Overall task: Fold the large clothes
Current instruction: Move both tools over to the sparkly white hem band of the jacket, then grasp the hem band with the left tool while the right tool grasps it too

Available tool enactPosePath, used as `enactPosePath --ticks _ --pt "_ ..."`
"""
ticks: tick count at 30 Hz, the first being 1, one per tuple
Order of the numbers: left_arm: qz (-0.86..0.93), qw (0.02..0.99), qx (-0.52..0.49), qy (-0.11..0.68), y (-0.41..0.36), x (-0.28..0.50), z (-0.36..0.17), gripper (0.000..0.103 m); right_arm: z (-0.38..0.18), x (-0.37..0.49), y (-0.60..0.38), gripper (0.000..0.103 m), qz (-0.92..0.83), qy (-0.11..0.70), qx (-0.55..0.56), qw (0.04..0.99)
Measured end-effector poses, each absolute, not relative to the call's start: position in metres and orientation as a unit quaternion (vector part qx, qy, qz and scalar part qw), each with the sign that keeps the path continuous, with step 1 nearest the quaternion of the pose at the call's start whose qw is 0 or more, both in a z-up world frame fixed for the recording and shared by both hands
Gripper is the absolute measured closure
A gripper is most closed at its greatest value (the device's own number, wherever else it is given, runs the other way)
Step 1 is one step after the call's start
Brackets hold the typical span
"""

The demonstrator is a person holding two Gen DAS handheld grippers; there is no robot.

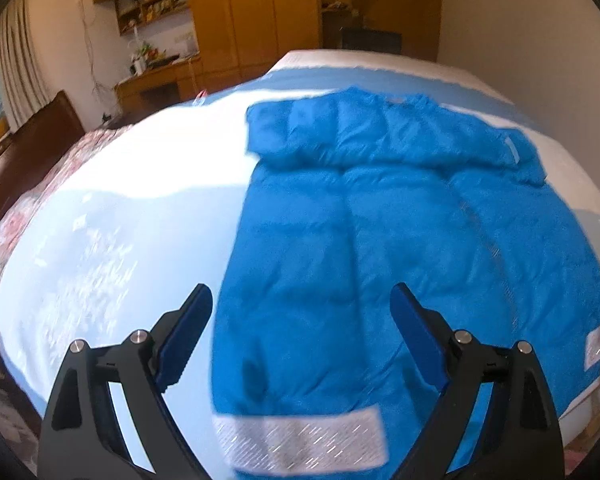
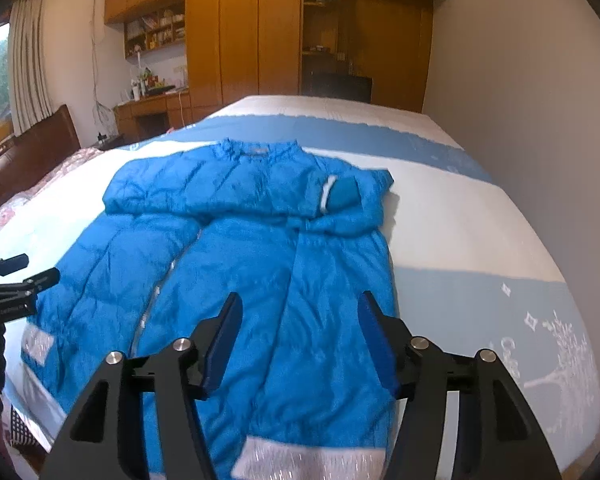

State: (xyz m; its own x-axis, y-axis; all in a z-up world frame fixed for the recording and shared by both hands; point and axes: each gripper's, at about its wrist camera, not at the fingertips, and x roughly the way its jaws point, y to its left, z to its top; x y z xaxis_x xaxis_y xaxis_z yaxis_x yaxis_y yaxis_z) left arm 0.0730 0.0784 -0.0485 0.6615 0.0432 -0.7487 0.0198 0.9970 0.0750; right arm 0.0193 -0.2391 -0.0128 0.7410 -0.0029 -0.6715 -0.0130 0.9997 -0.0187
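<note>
A big blue puffer jacket (image 2: 260, 264) lies flat on the bed, collar at the far end, both sleeves folded across the chest, silver hem bands near me. It fills the left wrist view too (image 1: 380, 240). My left gripper (image 1: 302, 300) is open and empty, hovering above the jacket's left hem side; it also shows at the left edge of the right wrist view (image 2: 30, 268). My right gripper (image 2: 300, 304) is open and empty above the jacket's right lower half.
The bed (image 2: 480, 240) has a white and light-blue cover; a floral quilt (image 1: 32, 208) lies at its left. A dark wooden headboard (image 2: 28, 152) stands left, wooden wardrobes (image 2: 240, 32) and a desk beyond, a grey wall (image 2: 520, 80) right.
</note>
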Motion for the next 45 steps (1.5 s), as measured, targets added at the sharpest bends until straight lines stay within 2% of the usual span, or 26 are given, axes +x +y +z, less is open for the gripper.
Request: enactPosePath --ticks 7,12,17,28,39,40,42,43,45 --pt "0.041 0.894 0.029 0.446 0.111 0.050 -0.074 0.013 -0.041 -0.003 -0.263 0.039 0.001 0.409 0.010 0.913" --pt "0.028 0.885 0.007 0.465 0.126 0.039 -0.082 0.013 -0.055 -0.020 -0.281 0.031 -0.013 0.425 0.019 0.905" --pt "0.014 0.878 -0.025 0.477 0.134 0.037 -0.090 0.013 -0.065 -0.029 -0.290 0.030 -0.010 0.437 0.028 0.899" --pt "-0.015 0.872 -0.074 0.484 0.141 0.032 -0.091 0.013 -0.088 -0.032 -0.314 0.030 0.076 0.485 0.140 0.860" --pt "-0.036 0.868 -0.084 0.488 0.137 0.031 -0.094 0.013 -0.095 -0.032 -0.313 0.030 0.085 0.498 0.152 0.849" --pt "-0.037 0.868 -0.081 0.488 0.135 0.031 -0.094 0.014 -0.095 -0.032 -0.310 0.030 0.084 0.499 0.142 0.851" --pt "-0.040 0.868 -0.086 0.487 0.132 0.031 -0.093 0.024 -0.095 -0.032 -0.308 0.031 0.081 0.496 0.134 0.854" --pt "-0.055 0.866 -0.094 0.488 0.130 0.031 -0.092 0.037 -0.095 -0.032 -0.307 0.032 0.080 0.493 0.130 0.856" --pt "-0.058 0.865 -0.100 0.489 0.128 0.030 -0.090 0.045 -0.095 -0.031 -0.308 0.049 0.087 0.490 0.137 0.856"
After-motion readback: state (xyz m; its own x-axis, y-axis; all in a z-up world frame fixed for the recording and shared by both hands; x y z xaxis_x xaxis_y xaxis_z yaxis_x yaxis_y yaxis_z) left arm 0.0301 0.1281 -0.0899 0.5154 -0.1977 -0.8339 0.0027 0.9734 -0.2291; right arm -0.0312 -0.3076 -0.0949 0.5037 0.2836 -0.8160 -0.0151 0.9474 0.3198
